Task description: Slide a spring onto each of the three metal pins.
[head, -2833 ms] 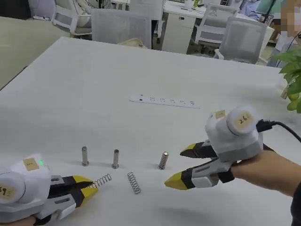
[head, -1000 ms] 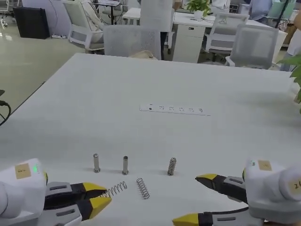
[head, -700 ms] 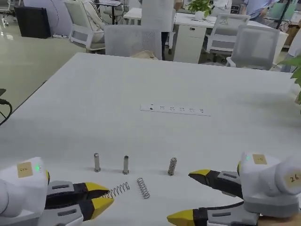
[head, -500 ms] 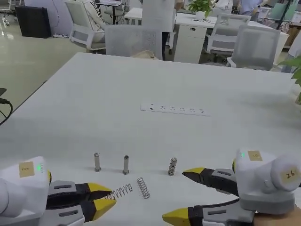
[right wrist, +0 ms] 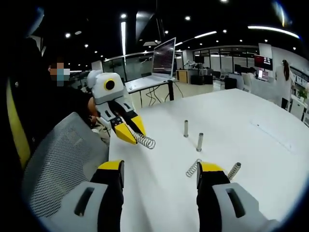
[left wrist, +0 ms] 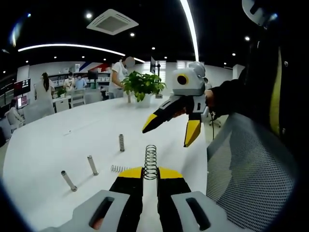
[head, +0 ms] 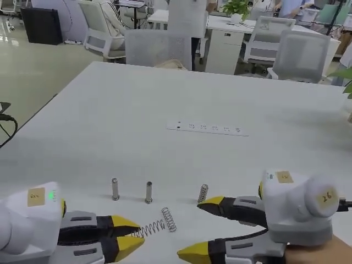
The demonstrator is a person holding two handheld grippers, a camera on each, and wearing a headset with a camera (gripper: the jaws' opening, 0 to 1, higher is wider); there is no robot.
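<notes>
Two bare metal pins (head: 115, 188) (head: 148, 192) stand upright on the white table (head: 181, 99). To their right a third pin (head: 203, 193) wears a spring. A loose spring (head: 169, 219) lies in front of the pins. My left gripper (head: 133, 235) is shut on another spring (head: 152, 227), which sticks out past its tips (left wrist: 151, 162). My right gripper (head: 202, 228) is open, its upper jaw just right of the sprung pin. In the right gripper view the open jaws (right wrist: 160, 168) frame the loose spring (right wrist: 193, 167).
A white power strip (head: 207, 128) lies at the table's middle. Grey office chairs (head: 157, 48) stand along the far edge, with desks behind. A mesh chair back (left wrist: 251, 169) is close behind the near table edge.
My right gripper has moved left and forward, up to the sprung pin. My left gripper has shifted right with its spring. The camera has tilted slightly.
</notes>
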